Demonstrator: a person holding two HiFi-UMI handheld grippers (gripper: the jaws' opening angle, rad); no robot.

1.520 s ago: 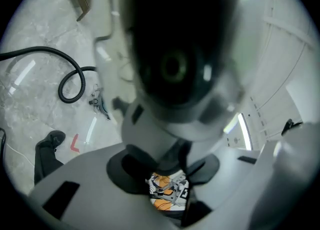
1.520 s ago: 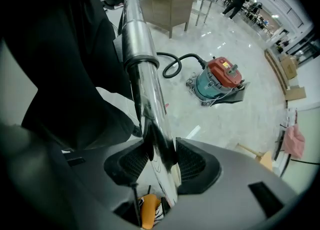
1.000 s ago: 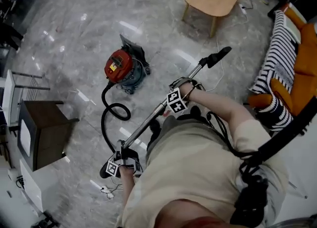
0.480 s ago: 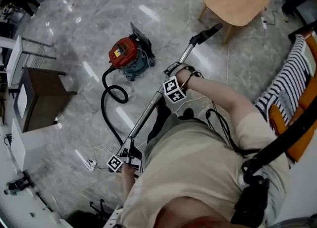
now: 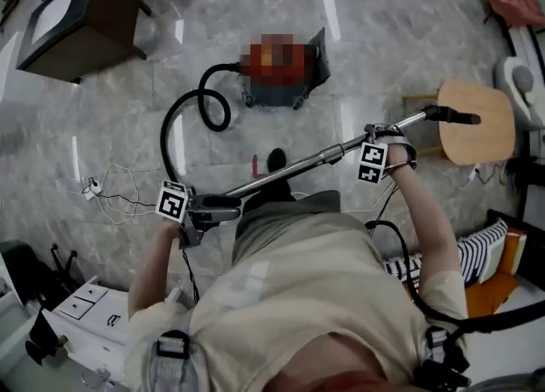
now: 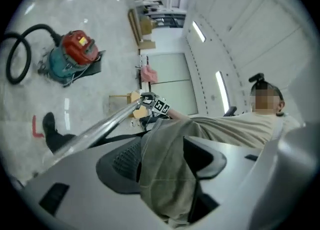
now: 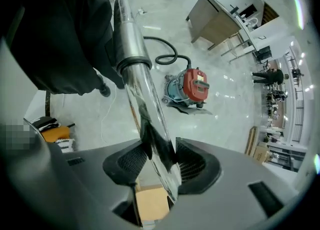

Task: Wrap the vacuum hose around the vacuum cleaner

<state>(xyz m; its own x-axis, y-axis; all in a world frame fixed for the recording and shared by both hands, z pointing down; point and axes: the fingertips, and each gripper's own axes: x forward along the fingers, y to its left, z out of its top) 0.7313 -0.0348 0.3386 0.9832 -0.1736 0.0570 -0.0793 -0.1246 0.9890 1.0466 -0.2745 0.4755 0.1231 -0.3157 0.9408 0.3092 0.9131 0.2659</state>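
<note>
— While the right tongs point(image 7: 162, 161) stay out of it, clamped on the metal wand point(image 7: 131, 54), what crowds that wand?
— Its nozzle end sits above the edge of the round wooden stool point(image 5: 479, 122).
— And the left tongs point(image 6: 162, 164)?
— Just been opening; they stand apart beside the wand, with only trouser cloth point(image 6: 165, 139) showing through the gap.
— Where is the vacuum cleaner point(image 7: 189, 88)?
— On the marble floor point(image 5: 383, 32) ahead, well apart from the person. Its black hose point(image 5: 164, 145) curls off one side and sweeps back to the wand.
— Edges?
— Dark cabinet point(image 5: 81, 7) far left, white cable point(image 5: 111, 194) near the hose, white drawers point(image 5: 81, 314) by the left arm. Marble shows all round the cleaner.
</note>
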